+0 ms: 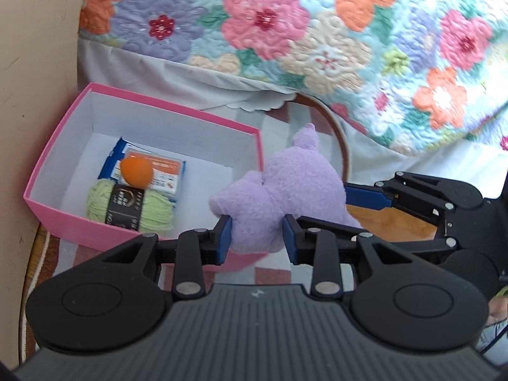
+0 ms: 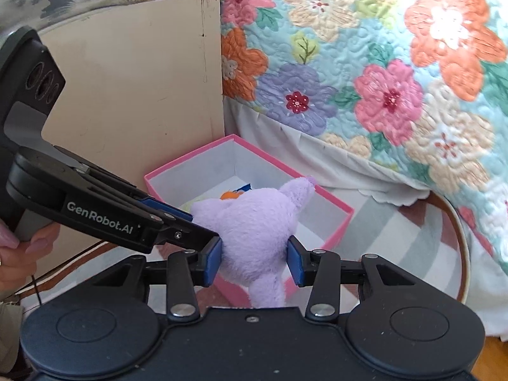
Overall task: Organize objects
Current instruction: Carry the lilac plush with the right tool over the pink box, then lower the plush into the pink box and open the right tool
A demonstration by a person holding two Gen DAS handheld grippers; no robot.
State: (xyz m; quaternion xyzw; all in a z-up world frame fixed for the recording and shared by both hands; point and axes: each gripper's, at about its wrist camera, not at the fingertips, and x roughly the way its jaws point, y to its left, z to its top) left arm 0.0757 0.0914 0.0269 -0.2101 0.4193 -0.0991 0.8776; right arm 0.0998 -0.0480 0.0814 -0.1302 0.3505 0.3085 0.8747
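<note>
A purple plush toy (image 1: 298, 184) hangs above the near right corner of an open pink box (image 1: 177, 108), held from two sides. My left gripper (image 1: 257, 238) is shut on its lower part, blue pads sunk into the fur. My right gripper (image 2: 255, 262) is shut on the plush toy (image 2: 254, 222) too, with one leg dangling between its jaws. From the right wrist view, the left gripper's fingers (image 2: 165, 211) reach in from the left. The box (image 2: 189, 156) holds an orange ball (image 1: 136, 171), green yarn (image 1: 127, 206) and flat packets (image 1: 168, 168).
A flowered quilt (image 1: 317, 31) hangs over the bed edge behind the box. A beige cabinet panel (image 2: 133, 79) stands close at the box's left. The box sits on a round striped rug (image 2: 397, 231). A person's hand (image 2: 19, 254) grips the left tool's handle.
</note>
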